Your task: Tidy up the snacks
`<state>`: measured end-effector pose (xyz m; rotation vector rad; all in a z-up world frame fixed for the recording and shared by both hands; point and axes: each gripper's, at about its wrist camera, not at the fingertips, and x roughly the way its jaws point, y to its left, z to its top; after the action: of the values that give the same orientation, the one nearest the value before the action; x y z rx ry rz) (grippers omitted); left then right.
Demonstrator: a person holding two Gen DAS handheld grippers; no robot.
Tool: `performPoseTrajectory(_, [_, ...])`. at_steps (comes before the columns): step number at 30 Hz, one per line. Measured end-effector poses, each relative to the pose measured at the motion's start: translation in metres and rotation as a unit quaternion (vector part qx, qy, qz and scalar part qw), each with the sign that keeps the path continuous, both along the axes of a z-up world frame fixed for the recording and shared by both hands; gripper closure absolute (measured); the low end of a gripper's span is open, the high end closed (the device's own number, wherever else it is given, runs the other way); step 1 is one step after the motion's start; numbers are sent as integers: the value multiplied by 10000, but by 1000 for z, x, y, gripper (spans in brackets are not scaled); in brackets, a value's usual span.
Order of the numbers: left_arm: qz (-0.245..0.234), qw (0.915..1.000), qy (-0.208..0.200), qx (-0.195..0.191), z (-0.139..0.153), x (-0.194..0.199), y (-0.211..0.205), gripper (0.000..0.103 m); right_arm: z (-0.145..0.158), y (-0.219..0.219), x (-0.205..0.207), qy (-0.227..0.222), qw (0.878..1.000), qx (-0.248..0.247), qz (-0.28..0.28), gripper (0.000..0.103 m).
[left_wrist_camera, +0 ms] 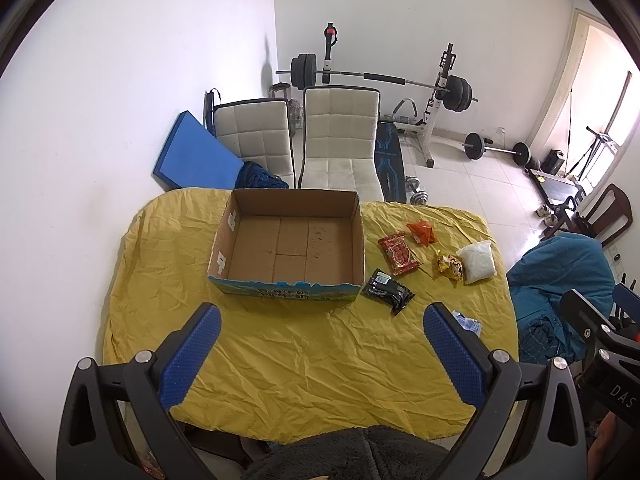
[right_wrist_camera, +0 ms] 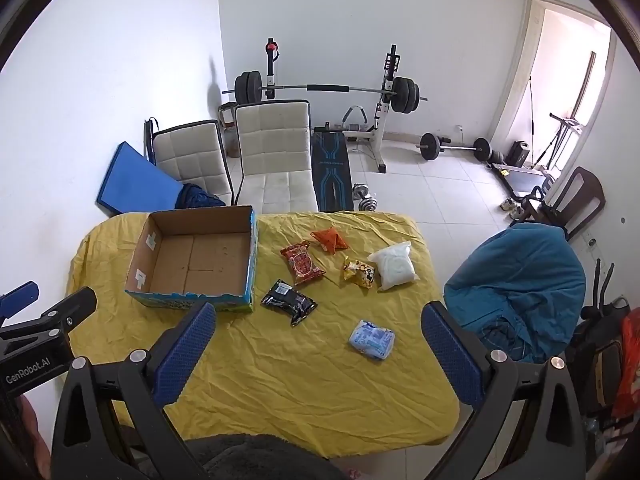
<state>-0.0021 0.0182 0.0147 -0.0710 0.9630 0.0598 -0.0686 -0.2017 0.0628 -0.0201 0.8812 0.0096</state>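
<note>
An empty cardboard box [left_wrist_camera: 288,248] [right_wrist_camera: 196,258] sits on the yellow-clothed table [left_wrist_camera: 304,352] [right_wrist_camera: 304,376]. To its right lie several snack packs: a black one [left_wrist_camera: 388,290] [right_wrist_camera: 289,301], a red one [left_wrist_camera: 399,254] [right_wrist_camera: 302,262], an orange one [left_wrist_camera: 422,232] [right_wrist_camera: 330,239], a yellow one [left_wrist_camera: 450,266] [right_wrist_camera: 359,272], a white bag [left_wrist_camera: 478,261] [right_wrist_camera: 394,265] and a light blue pack [right_wrist_camera: 372,339]. My left gripper [left_wrist_camera: 322,318] hovers open above the near table, in front of the box. My right gripper [right_wrist_camera: 320,320] is open too, above the black and blue packs. Neither holds anything.
Two pale chairs [left_wrist_camera: 340,136] [right_wrist_camera: 276,148] stand behind the table. A blue pad [left_wrist_camera: 192,148] leans on the left wall. A chair draped in teal cloth [right_wrist_camera: 520,280] stands right of the table. Weight bench and barbells [right_wrist_camera: 328,92] fill the back of the room.
</note>
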Motion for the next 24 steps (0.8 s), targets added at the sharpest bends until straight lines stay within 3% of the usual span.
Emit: performPoseTrajectory(24, [66, 10000, -45, 23, 2, 2, 9, 0, 1, 3, 11, -17, 10000, -41, 7, 0])
